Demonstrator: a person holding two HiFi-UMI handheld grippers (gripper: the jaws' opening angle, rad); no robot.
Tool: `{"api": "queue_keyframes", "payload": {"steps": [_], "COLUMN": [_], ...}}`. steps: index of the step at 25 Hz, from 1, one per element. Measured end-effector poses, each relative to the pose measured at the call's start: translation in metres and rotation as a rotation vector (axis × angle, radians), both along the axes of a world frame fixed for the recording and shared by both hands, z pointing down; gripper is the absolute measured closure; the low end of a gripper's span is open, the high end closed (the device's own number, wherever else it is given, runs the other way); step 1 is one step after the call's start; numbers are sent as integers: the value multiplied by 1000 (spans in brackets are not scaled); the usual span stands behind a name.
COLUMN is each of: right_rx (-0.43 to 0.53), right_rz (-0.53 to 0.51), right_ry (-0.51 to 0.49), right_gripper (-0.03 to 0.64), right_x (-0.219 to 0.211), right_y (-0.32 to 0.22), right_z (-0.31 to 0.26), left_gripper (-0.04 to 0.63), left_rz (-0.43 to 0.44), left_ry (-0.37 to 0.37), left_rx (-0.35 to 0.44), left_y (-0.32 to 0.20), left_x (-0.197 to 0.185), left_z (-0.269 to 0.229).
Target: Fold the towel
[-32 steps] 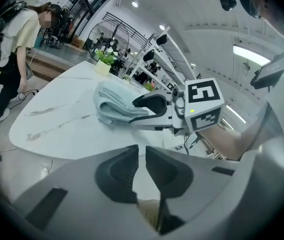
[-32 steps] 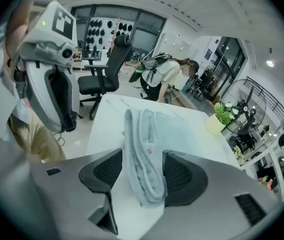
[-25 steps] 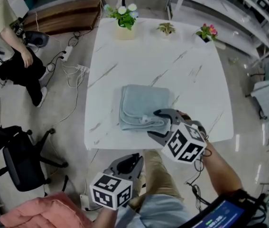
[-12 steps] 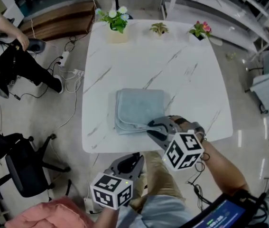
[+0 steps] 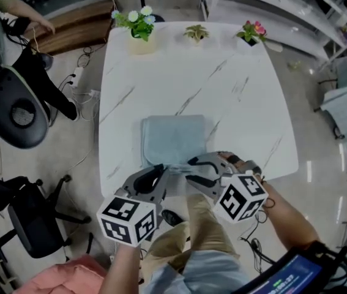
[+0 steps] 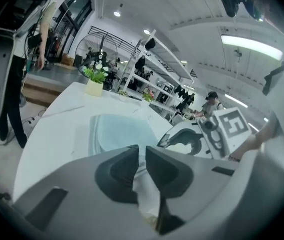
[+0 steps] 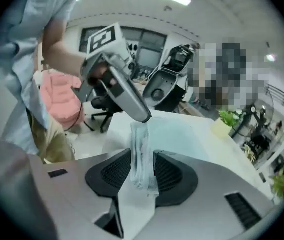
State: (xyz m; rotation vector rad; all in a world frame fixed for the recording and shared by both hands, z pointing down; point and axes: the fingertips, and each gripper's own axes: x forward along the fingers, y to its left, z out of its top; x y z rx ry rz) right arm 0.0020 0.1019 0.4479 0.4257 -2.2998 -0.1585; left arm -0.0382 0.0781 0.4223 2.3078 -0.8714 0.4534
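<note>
The pale blue folded towel (image 5: 173, 139) is lying on the white marble-patterned desk (image 5: 246, 90), in the middle of its near half, with one edge facing the person. The right gripper (image 5: 190, 170) is sitting on that near edge. Its jaws have just been opening a little, yet a bunched ridge of the cloth is standing between the pads and touching both, so I judge that it is holding the towel.

The left gripper (image 5: 156, 171) is now nosing in at the near left of the same edge, jaws narrow with only a slim gap. Pale cloth is showing beyond that gap (I'm not seeing it pinched).

Handling-wise, this is looking soft, light and limp. It will be sagging and sliding apart layer by layer, so the best hold is probably the two near corners, biting through every layer at once.

Compared with a second ago, the left gripper is no longer hanging off the desk below its edge. It is up at the towel, while the right gripper is staying on that near edge.
</note>
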Motion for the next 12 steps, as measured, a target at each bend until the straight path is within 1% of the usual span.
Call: {"api": "queue_keyframes", "payload": {"steps": [1,2,3,4,5,6,8,10,11,12], "right_rx": [-30,-53,-65,-61,-32,22,173,323,375,402], "right_rz": [29,41,35,13,-15,-40,-58,-56,-58,-65], "right_ry": [-21,-15,21,82,155,223,308,335,344,353], "right_gripper": [459,459,459,460,503,532,552,555,555,555], "right_x": [3,5,8,12,18,23,33,42,46,50], "right_y": [-3,-5,-5,-4,-4,-6,-19,-33,-37,-37], "right_z": [-3,-2,3,11,18,23,18,6,4,7], "left_gripper": [548,548,548,548,548,548,553,558,559,560], "left_rz": [12,25,39,56,79,103,139,153,159,165], "left_ry": [-23,-43,-63,-83,-105,-125,-146,-142,-139,-142], "left_rx": [15,27,33,30,17,-3,-41,-62,-68,-69], "left_y": [-8,-16,-23,-29,-33,-35,-32,-26,-22,-18], "left_x": [1,1,2,3,3,4,5,8,11,14], "left_z": [0,1,3,6,11,17,26,33,36,40]}}
